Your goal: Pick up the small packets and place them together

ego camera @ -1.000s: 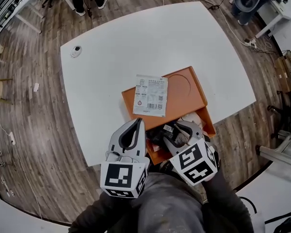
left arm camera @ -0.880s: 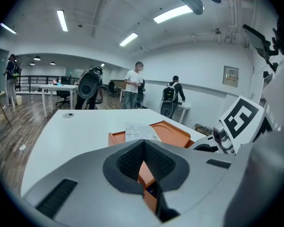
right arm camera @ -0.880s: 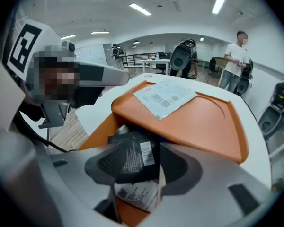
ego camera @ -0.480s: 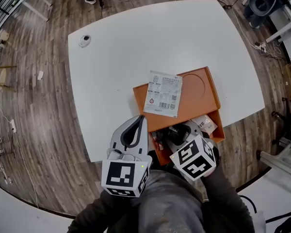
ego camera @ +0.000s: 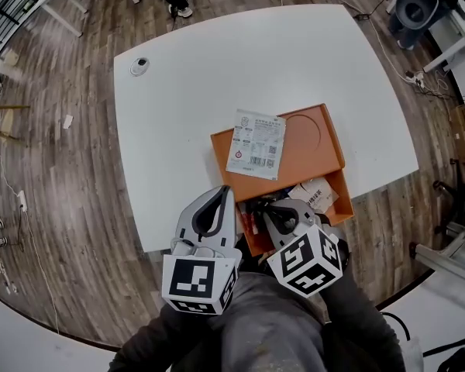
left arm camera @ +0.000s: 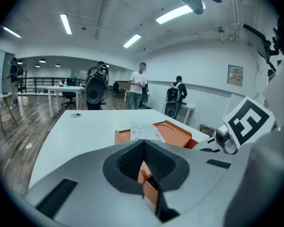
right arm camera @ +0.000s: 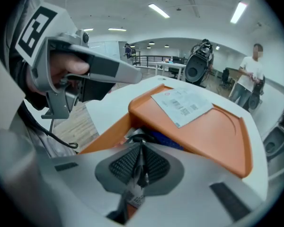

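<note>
**Setting:** open-plan office or lab hall.

**Evidence:**
- large white rounded-corner table (ego camera: 186, 76) with a round grey cable port (ego camera: 139, 66)
- grey-brown wood-plank floor (ego camera: 70, 177)
- black metal railing (ego camera: 8, 2) at 10 o'clock of the table
- long fluorescent ceiling strip lights (left arm camera: 66, 23)
- further white desks (left arm camera: 61, 90) and a black high-backed office chair (left arm camera: 95, 90) at 12 o'clock
- standing people (left arm camera: 141, 83) beyond

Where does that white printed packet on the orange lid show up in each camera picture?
Head view: the white packet, just right of centre.
Left gripper view: the packet at centre, lying flat in the middle distance.
Right gripper view: the packet, upper middle, right of centre.
Shared landmark: the orange lid beneath it.
</note>
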A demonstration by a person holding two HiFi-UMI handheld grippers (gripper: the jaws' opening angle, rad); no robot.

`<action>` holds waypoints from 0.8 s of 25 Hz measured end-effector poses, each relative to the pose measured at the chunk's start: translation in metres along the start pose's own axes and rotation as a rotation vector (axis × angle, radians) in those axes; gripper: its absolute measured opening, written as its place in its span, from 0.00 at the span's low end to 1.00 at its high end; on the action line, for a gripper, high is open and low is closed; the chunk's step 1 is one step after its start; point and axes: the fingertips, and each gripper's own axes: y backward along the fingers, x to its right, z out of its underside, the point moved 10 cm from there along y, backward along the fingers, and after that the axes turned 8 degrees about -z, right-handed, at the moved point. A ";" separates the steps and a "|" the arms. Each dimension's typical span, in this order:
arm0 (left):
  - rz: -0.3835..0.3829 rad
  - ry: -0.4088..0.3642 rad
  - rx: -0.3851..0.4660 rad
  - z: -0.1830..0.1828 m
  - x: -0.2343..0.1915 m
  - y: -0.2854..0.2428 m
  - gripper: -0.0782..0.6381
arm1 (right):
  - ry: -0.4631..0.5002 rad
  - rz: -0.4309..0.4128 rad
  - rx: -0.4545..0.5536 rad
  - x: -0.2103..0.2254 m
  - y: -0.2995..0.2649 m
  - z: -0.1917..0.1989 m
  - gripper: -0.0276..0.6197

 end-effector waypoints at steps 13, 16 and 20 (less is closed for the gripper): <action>0.008 -0.021 0.066 0.000 0.040 0.050 0.10 | 0.050 0.119 0.168 -0.034 0.068 0.004 0.08; 0.013 -0.019 0.066 0.005 0.047 0.057 0.10 | 0.049 0.121 0.162 -0.040 0.072 0.012 0.08; 0.012 -0.013 0.061 0.007 0.047 0.058 0.10 | 0.048 0.125 0.163 -0.042 0.074 0.014 0.08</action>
